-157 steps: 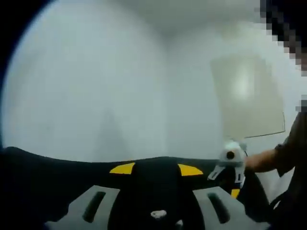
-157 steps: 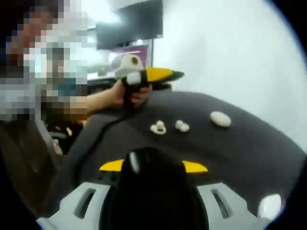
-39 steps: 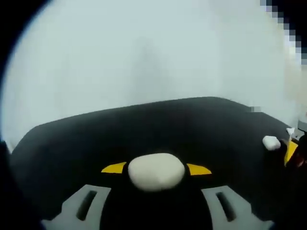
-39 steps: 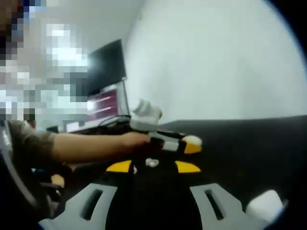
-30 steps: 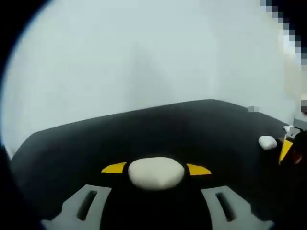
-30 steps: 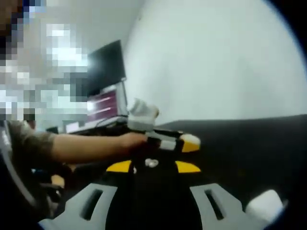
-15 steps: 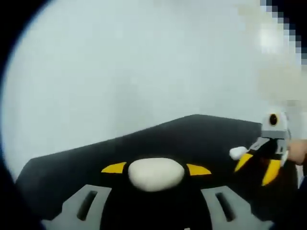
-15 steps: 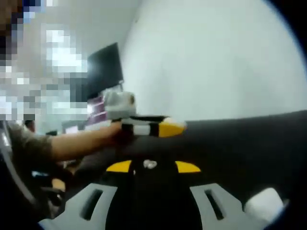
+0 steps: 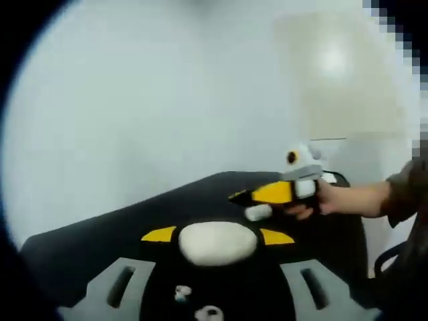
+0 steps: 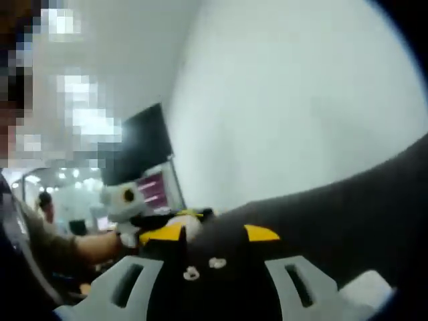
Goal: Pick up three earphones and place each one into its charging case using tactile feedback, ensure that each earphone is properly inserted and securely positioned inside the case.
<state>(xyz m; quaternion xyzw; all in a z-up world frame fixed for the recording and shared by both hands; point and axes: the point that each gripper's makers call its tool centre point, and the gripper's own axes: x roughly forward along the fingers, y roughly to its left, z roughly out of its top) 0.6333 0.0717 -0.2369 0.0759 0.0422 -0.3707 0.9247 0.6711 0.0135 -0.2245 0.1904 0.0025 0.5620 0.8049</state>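
Black matte table under white wall. Left gripper clamps white oval charging case between jaws. Right gripper carries small white earphone beyond case, above table's far edge. Two small white earphones on table near right gripper's jaws.

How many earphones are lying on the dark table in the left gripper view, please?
2: the upper earphone sits low in the view, the lower earphone beside it at the bottom edge. Others may be hidden.
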